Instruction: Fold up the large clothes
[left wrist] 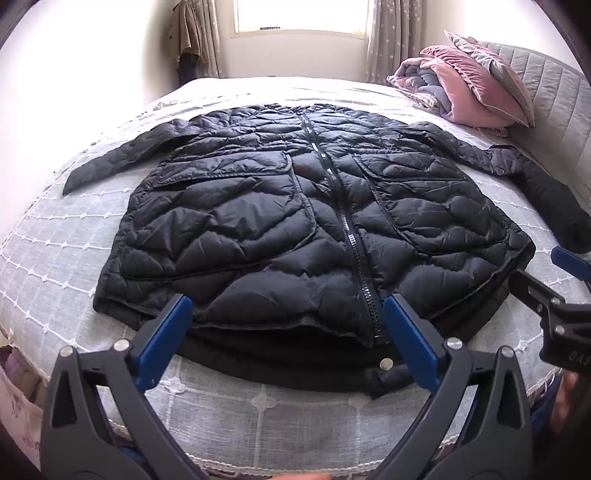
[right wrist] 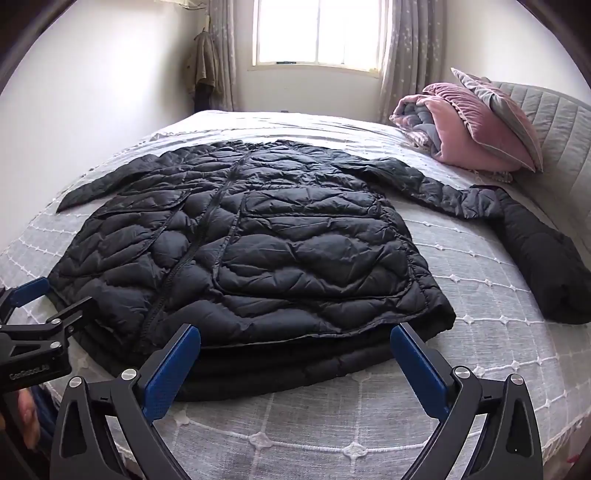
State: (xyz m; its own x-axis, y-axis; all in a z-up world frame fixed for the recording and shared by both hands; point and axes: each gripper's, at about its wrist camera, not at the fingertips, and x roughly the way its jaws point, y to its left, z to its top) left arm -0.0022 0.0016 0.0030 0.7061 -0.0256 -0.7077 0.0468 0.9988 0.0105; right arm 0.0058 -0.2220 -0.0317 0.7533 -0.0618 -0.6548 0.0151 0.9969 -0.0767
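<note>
Nearest, bottom of the left wrist view: left gripper (left wrist: 288,314), blue pads spread wide, holding nothing. Tips hang just over the hem of the black puffer jacket (left wrist: 314,221), either side of the zip (left wrist: 347,236); can't tell if they touch the fabric. Bottom of the right wrist view, same story: right gripper (right wrist: 295,345) wide open, empty, at the hem near the jacket's right corner. Each shows in the other's frame too, at the side edge.

Jacket lies centre frame, front up, zipped, on the bed's white-grid bedspread (left wrist: 55,236). Body flat, hem toward the grippers, collar toward the far wall. Sleeves out to both sides: one (left wrist: 110,158) pointing to the frame's left, other (right wrist: 517,236) bent and running to the lower right. Prob. spread like this so sleeves can be folded in first, w/ both grippers lined up along the near edge ready for a grab. No fold made yet, I'd say.

Farther back, upper right: pink-grey quilt bundle (right wrist: 424,118) & pillows (right wrist: 487,129) against the headboard, clear of the jacket. Top centre: bright window (right wrist: 317,33), curtains.
</note>
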